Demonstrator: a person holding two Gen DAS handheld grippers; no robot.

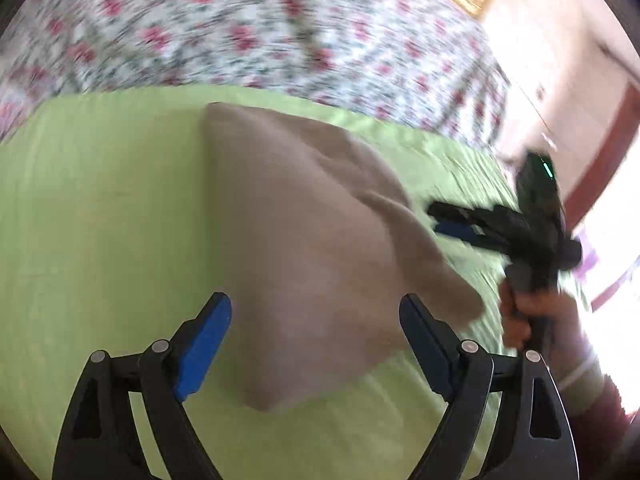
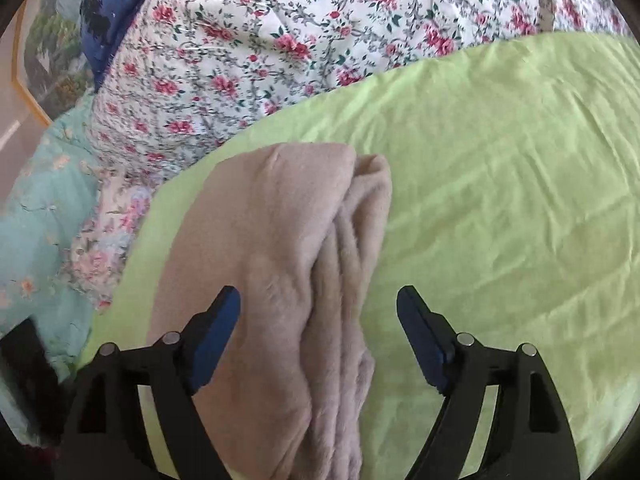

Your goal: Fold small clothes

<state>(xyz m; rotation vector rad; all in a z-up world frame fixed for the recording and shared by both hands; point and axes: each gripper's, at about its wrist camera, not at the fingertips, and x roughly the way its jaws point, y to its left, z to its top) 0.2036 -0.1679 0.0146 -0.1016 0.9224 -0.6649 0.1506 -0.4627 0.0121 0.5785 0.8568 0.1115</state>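
A beige fleece garment (image 1: 304,240) lies folded on a green sheet (image 1: 100,200). My left gripper (image 1: 316,320) is open and empty, hovering just above the garment's near edge. The right gripper (image 1: 452,220) shows at the right of the left wrist view, blurred, held in a hand beside the garment's right corner. In the right wrist view the garment (image 2: 280,260) lies with stacked folds along its right side. My right gripper (image 2: 318,312) is open and empty over those folds.
A floral quilt (image 2: 280,40) is bunched behind the green sheet (image 2: 500,200). A teal floral cover (image 2: 40,220) lies at the left. A dark blue cloth (image 2: 104,12) and a framed picture (image 2: 44,52) are at the far left.
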